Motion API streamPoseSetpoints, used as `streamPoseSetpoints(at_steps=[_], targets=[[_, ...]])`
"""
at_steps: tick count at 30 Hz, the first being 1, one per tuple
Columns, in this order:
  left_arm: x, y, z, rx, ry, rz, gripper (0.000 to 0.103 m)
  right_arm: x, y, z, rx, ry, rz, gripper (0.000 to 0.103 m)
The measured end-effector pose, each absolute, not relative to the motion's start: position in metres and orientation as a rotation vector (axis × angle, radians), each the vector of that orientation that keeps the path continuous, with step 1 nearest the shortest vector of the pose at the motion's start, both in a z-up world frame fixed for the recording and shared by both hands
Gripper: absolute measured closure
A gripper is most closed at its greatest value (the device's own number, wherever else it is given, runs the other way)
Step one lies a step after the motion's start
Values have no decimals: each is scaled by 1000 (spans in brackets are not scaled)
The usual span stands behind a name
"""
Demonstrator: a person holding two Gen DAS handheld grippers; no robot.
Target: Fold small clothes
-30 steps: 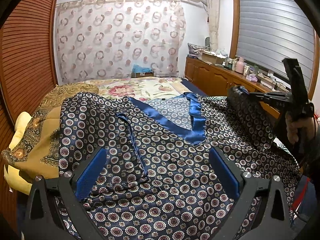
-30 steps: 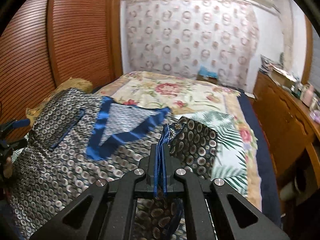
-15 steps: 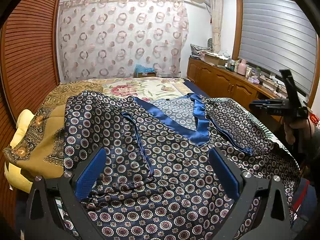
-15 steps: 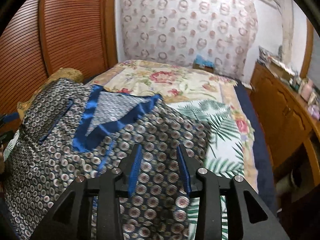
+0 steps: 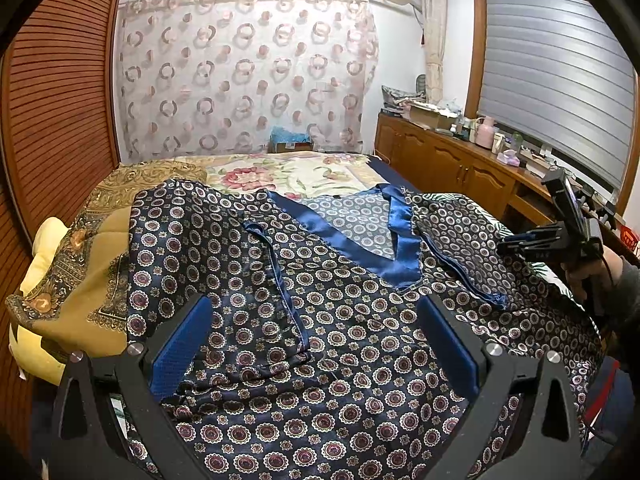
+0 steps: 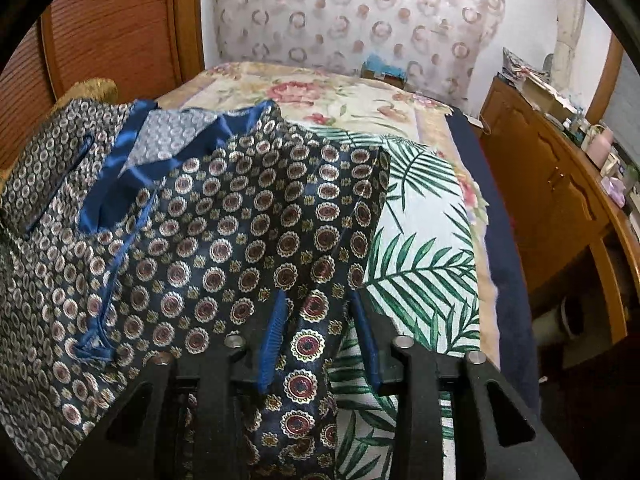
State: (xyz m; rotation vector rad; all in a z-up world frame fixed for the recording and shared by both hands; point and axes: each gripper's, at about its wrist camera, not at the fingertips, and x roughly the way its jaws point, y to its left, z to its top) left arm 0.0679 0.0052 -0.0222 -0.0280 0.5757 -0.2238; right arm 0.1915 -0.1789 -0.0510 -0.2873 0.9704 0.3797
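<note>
A dark navy top with a round medallion print and blue satin V-neck trim (image 5: pixel 340 312) lies spread on the bed, both sleeves folded in over its front. It also shows in the right wrist view (image 6: pixel 224 240). My left gripper (image 5: pixel 316 344) is open and empty, just above the garment's lower left part. My right gripper (image 6: pixel 320 340) is open over the garment's right edge, cloth lying between its fingers without being pinched. The right gripper also shows in the left wrist view (image 5: pixel 560 232), held at the bed's right side.
The bed (image 6: pixel 424 216) has a palm-leaf and floral cover. A yellow patterned quilt (image 5: pixel 80 272) lies left of the garment. A wooden cabinet with clutter (image 5: pixel 460 156) runs along the right. A louvred wooden wardrobe (image 5: pixel 56 112) stands on the left.
My right gripper opened and let go of the right sleeve, which now lies folded flat over the garment's front. The gripper then drew back to the right edge. The left gripper stayed open.
</note>
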Motion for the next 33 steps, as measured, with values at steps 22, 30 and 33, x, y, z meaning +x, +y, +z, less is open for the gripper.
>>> streamPoseSetpoints(at_steps=[22,30,33], targets=[[103,50,-25,-38,614,-138,0,237,-222,-59,-154,969,309,82],[126,78,-18,-43,632,-116,1,249,-228,-69,-140,987,333,81],[137,88,-16,-42,643,-88,14,247,-229,-71,-138,966,329,81]])
